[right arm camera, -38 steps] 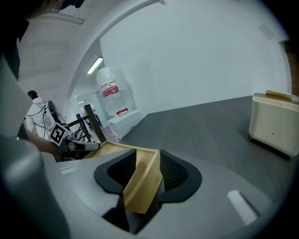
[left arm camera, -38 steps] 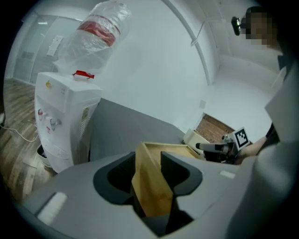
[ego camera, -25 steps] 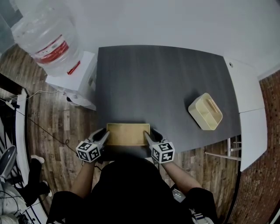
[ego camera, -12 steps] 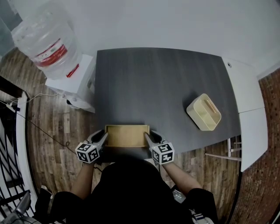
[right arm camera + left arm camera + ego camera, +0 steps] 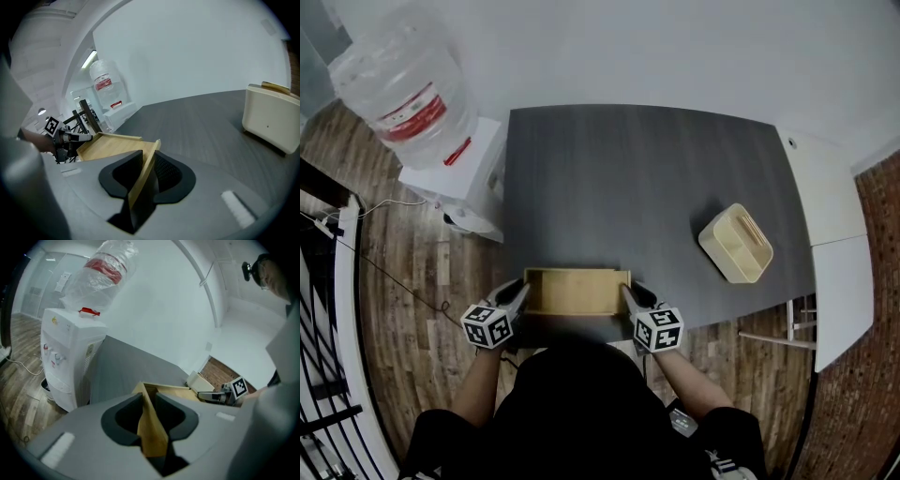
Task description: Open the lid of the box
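Box [image 5: 577, 291] sits at the near edge of the table [image 5: 647, 187]. Both grippers' jaws have just been closing. The left gripper [image 5: 521, 292] pinches the box's left wall. The right gripper [image 5: 628, 292] pinches its right edge, which now reaches further right than before, so the lid is probably starting to slide open.

Pale honey-tan with faint grain on the wooden box [image 5: 577, 292]. Dark charcoal grey, finely streaked, across the table [image 5: 647, 178]. Cream on the plastic caddy [image 5: 736, 242], tan along its handle strip. White on the water dispenser [image 5: 459, 178], with a red piece on top. Clear crinkled plastic for the water bottle [image 5: 398, 75], banded by a red-and-white label. Mid-brown planks, lighter and darker boards mixed, on the floor [image 5: 403, 300]. Red-brown on the brickwork [image 5: 881, 300]. Plain white on the wall [image 5: 675, 47].
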A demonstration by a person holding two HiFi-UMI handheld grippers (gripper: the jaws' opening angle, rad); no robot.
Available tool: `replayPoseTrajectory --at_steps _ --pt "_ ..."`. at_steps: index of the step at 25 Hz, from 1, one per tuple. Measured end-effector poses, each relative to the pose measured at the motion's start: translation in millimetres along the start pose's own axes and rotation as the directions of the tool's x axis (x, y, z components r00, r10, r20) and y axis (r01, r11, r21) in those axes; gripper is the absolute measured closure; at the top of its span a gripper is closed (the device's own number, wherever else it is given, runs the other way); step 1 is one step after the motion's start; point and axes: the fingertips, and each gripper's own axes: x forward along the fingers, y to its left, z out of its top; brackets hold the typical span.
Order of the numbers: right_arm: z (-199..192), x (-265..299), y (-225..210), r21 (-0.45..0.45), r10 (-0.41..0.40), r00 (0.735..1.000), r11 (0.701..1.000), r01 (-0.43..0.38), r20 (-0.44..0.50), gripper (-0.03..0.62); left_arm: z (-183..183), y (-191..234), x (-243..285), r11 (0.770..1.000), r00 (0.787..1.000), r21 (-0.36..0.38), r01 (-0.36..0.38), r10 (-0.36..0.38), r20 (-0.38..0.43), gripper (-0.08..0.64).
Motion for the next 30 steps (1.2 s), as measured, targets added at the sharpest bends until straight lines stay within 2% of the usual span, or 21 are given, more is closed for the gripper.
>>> replayPoseTrajectory --at_steps 14,30 --pt "-0.7 -18.4 -37.9 0.033 -0.082 0.996 0.996 0.081 0.020 0.525 1.1 3.9 -0.7 0.999 0.998 -0.005 -0.047 0.047 0.032 0.480" --pt "-1.0 -38.1 -81.4 0.080 -0.175 0.984 0.982 0.172 0.038 0.539 2.7 7.6 1.4 0.997 0.996 -0.007 -0.081 0.081 0.029 0.486"
